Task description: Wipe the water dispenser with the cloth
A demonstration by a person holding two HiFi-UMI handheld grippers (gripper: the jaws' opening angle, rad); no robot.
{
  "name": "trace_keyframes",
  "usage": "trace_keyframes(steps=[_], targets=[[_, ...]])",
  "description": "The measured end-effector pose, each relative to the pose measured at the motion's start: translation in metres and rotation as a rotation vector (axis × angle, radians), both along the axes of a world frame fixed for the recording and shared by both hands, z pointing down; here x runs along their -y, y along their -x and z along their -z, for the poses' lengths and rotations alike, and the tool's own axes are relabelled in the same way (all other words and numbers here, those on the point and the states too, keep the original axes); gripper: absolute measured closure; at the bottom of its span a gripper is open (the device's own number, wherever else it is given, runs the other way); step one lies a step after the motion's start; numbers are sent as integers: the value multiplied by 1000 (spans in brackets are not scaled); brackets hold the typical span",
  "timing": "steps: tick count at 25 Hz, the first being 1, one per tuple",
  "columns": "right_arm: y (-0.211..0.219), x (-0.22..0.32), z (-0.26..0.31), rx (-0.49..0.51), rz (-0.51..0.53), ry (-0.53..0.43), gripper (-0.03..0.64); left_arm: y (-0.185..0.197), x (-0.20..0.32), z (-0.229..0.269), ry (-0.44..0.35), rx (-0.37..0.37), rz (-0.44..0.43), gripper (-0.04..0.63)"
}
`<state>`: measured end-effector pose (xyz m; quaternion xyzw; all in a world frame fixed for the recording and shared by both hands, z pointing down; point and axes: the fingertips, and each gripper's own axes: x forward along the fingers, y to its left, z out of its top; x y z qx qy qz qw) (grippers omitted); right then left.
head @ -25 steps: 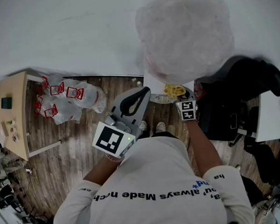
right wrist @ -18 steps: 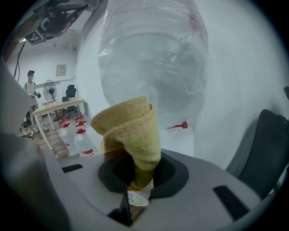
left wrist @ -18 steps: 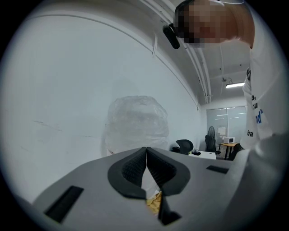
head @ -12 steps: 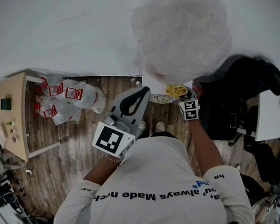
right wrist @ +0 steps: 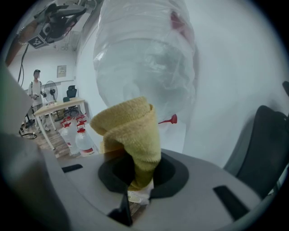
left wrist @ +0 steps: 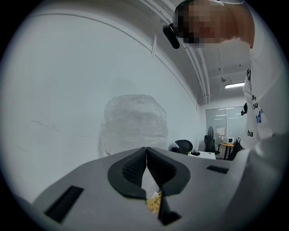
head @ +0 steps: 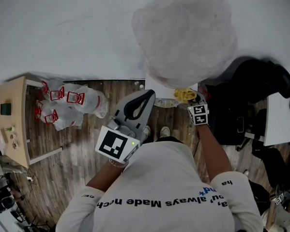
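One big water dispenser, plastic-wrapped on top, filled the upper right of the head view. Centre frame, the left gripper was closed on nothing. Below the dispenser, the right gripper clenched the yellow cloth; flat, overlapping strokes would probably wipe best.

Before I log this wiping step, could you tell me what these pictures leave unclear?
Dispenser body: head view, mostly hidden under the wrapped bottle.
Whether the cloth touches the dispenser body: right gripper view, the cloth itself covers that spot.
Items on the side table: head view, too small.
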<state>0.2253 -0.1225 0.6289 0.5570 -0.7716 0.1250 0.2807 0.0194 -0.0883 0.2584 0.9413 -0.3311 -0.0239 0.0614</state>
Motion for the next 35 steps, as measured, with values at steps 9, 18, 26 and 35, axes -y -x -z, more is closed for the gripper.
trace_keyframes(steps=[9,18,26,35], targets=[[-15,-4,-1,2,6,3,554,-3,2,1,1,-7,6,575],[-56,-13,-14,17,-65,31,555,-12,2,1,-2,-18,5,575],[-60,-12,-6,51,-77,51,554,-17,1,1,5,-13,0,575],[-92,46,53,190,-148,-89,554,-8,2,-1,13,2,20,575]])
